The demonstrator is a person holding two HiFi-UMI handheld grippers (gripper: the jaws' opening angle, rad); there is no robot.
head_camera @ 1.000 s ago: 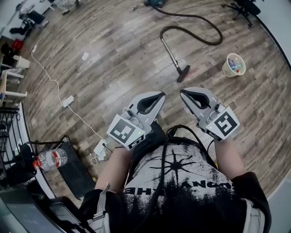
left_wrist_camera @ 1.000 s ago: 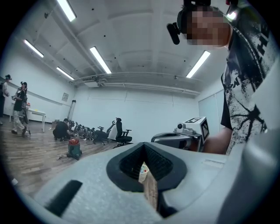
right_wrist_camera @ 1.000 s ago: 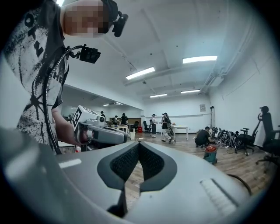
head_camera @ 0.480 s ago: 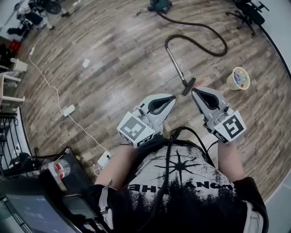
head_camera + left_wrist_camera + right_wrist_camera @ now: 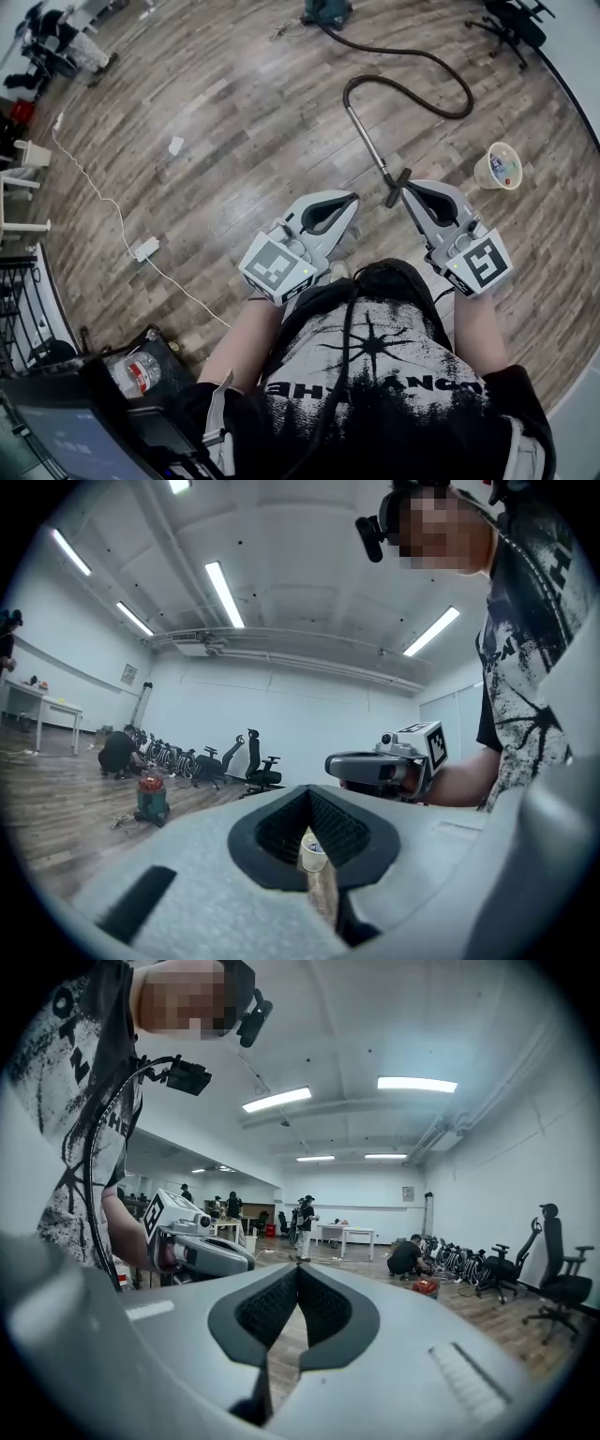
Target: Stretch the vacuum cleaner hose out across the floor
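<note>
Standing over a wood floor (image 5: pixel 234 141), with the left tool (image 5: pixel 349 199) and the right tool (image 5: pixel 409 187) both clenched shut on nothing. Through the hollow of the left tool's pads, only a far-off glimpse of a cup (image 5: pixel 497 166) on the floor: not gripped, and well apart from either tool.

Lying ahead, in the upper right of the head view: the vacuum cleaner hose (image 5: pixel 424 101). Starts at the vacuum cleaner body (image 5: pixel 325 11) at the top edge, sweeps right and down, then doubles back left in a loop to meet the top of the metal wand (image 5: pixel 368 142). Not yet stretched out, but curled on itself. Wand's long axis running from upper left to lower right, ending in the black floor nozzle (image 5: pixel 397 187), in the picture just beside the right tool's tips, though down on the floor below them.

Nearer to the right hand, by the look of it, with the left tool a little further off, to the left of the nozzle. Probably calls for opening a tool, stooping to the wand or the hose end beside it, and pulling away from the vacuum cleaner body, toward the bottom of the frame, to draw the loop straight. No trouble likely from the white plug block (image 5: pixel 145 248) at left, well apart from the hose.
</note>
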